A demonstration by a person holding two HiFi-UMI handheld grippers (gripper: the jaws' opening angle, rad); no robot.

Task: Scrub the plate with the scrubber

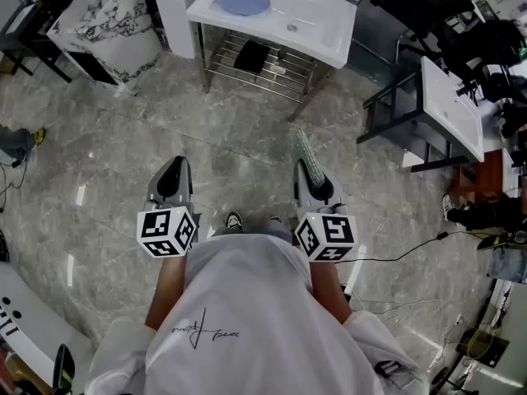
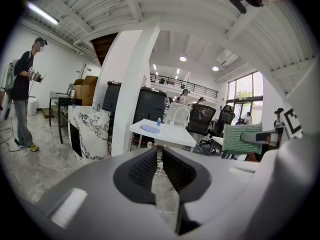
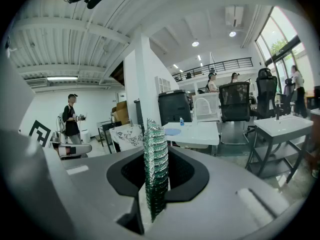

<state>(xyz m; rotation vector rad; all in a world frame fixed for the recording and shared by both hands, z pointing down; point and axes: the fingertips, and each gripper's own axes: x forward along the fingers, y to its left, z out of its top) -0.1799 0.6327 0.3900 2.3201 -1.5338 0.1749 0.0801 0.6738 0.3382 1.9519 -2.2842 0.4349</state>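
Observation:
A blue plate (image 1: 242,1) lies on the left part of a white sink unit (image 1: 329,35) far ahead of me; it also shows small as the plate (image 2: 150,128) and the plate (image 3: 172,132). My right gripper (image 1: 311,174) is shut on a green mesh scrubber (image 1: 305,156), which stands on edge between the jaws as the scrubber (image 3: 156,169). My left gripper (image 1: 173,175) is shut with nothing in it; in the left gripper view the gripper (image 2: 159,170) has its pads almost meeting. Both grippers hang level with each other over the floor, well short of the sink unit.
A marble-patterned cabinet (image 1: 107,31) stands left of the sink unit, with a white pillar (image 1: 177,2) between them. A second white sink stand (image 1: 449,109) and office chairs are at the right. A person (image 2: 22,94) stands far left. Cables lie on the floor at right.

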